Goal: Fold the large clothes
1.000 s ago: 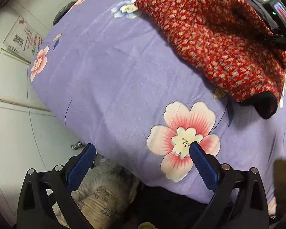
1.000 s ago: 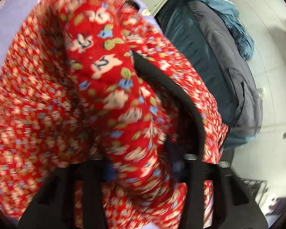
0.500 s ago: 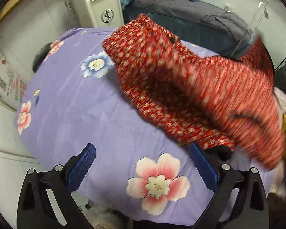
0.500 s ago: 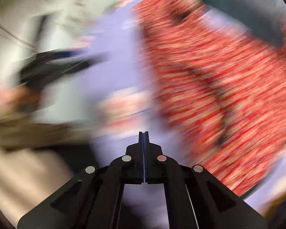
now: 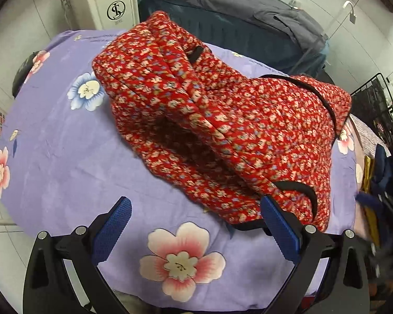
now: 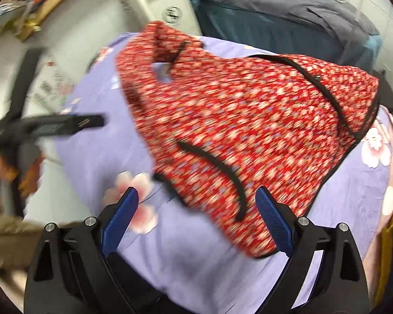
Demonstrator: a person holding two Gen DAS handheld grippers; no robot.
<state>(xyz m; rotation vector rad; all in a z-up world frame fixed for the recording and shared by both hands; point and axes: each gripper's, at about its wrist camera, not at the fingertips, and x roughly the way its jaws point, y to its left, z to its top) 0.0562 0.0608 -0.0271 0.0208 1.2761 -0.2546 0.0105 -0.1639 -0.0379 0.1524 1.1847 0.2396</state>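
Note:
A red quilted floral garment with black trim lies bunched and partly folded on a purple flowered sheet over a table. My left gripper hovers open above the sheet's near edge, nothing between its blue pads; the garment's near hem lies just beyond its right pad. In the right wrist view the same garment is spread on the sheet. My right gripper is above its near corner, jaws opening wide, not pressing on the cloth. The left gripper's body shows blurred at left.
A white machine with a round logo stands behind the table. A dark blue and grey covered bed runs along the back right. A black rack and clutter stand at the right. White tiled floor shows left of the table.
My right gripper let go of the red garment, shut empty, then opened wide. The garment was flung and settled on the sheet. My left gripper rose and tilted, staying open.

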